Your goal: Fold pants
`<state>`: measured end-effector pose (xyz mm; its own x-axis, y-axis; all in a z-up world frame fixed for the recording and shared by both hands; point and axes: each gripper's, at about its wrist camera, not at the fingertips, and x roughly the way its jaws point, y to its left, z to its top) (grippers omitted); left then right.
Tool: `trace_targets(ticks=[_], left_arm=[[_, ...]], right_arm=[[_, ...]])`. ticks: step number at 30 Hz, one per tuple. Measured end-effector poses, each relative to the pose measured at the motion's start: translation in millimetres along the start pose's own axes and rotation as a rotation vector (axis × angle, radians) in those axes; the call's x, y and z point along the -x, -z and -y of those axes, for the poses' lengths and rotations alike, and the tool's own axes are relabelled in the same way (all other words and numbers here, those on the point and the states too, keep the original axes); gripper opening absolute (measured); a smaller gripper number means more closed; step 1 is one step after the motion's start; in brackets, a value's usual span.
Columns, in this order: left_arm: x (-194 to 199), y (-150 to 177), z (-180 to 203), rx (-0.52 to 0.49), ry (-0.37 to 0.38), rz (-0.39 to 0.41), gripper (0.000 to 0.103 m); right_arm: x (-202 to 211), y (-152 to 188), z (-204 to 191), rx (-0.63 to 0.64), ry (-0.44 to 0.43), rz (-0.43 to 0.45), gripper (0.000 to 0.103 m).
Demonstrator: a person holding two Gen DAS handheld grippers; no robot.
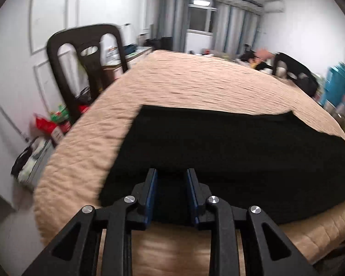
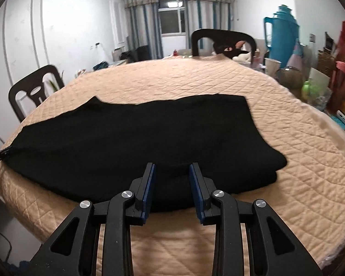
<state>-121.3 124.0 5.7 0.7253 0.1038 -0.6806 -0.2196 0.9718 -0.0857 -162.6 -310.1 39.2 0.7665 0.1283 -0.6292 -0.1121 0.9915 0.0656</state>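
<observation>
While the black pants [image 2: 135, 138] lie folded flat on the quilted tan surface [image 2: 287, 161], both grippers hang over their near edge. Left gripper [image 1: 171, 174] and right gripper [image 2: 171, 169] are both released, jaws apart with nothing pinched between them.

The black soft-fabric pants [image 2: 135, 142] lie flat and folded lengthwise on the quilted peach table cover [image 2: 287, 161], stretched left to right near its near edge, with a doubled layer showing at their near right end.
</observation>
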Motion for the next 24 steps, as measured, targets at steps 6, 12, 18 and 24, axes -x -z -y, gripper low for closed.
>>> trace_targets(ticks=[6, 12, 18, 24], left_arm=[[2, -2, -30, 0.093, -0.007, -0.005, 0.03], [25, 18, -35, 0.183, 0.052, 0.027, 0.03], [32, 40, -29, 0.28, 0.155, 0.005, 0.03], [27, 42, -34, 0.362, 0.192, 0.021, 0.032]], right_arm=[[-4, 4, 22, -0.104, 0.027, -0.028, 0.031], [6, 6, 10, -0.074, -0.006, 0.003, 0.044], [7, 5, -1, -0.077, -0.057, 0.022, 0.044], [8, 3, -9, -0.058, -0.078, 0.032, 0.044]])
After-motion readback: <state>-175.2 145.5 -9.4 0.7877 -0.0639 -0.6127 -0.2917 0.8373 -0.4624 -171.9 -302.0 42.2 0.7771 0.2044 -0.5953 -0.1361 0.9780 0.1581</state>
